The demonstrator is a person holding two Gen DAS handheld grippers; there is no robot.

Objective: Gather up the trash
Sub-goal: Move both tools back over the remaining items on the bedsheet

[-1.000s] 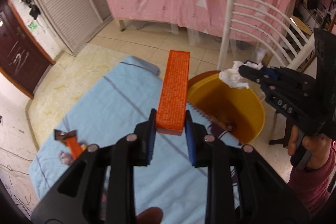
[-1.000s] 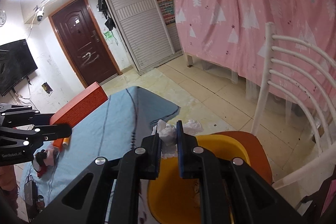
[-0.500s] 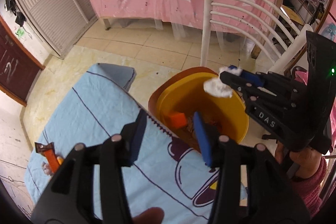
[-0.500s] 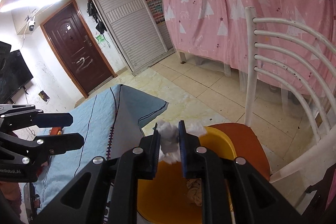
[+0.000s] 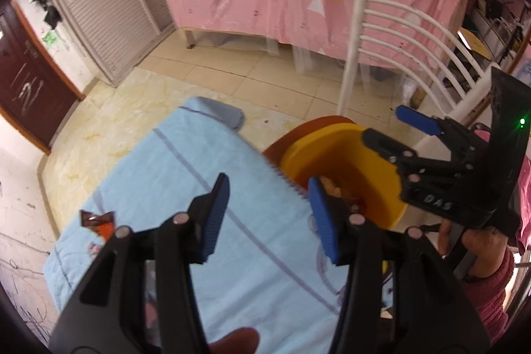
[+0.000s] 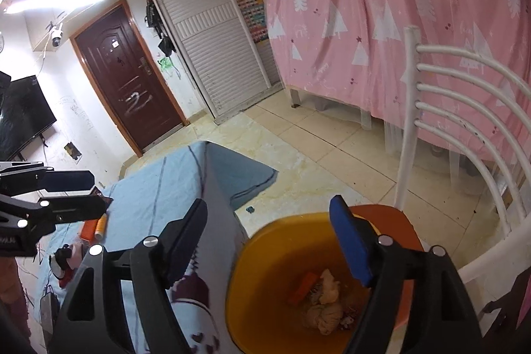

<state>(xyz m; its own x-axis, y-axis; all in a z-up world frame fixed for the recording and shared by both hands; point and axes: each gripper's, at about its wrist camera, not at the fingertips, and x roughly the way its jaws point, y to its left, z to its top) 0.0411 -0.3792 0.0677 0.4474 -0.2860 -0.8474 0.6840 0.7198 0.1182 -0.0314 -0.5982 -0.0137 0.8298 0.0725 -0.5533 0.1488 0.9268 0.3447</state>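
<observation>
Right wrist view: the right gripper (image 6: 270,243) is opening, empty — its tissue, pinched a second ago, is now lying in the yellow basin (image 6: 262,257). The left gripper (image 5: 268,214) is also spreading, its orange box dropped there; wrappers (image 5: 98,221) are waiting on the blue cloth (image 5: 186,161).

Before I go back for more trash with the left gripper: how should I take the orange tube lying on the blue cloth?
Probably grip the orange tube across its middle, coming from above. It lies flat on the blue cloth beside an orange packet, so line the fingers across its narrow width. The left gripper, its jaws opening and empty, hangs nearest.
</observation>
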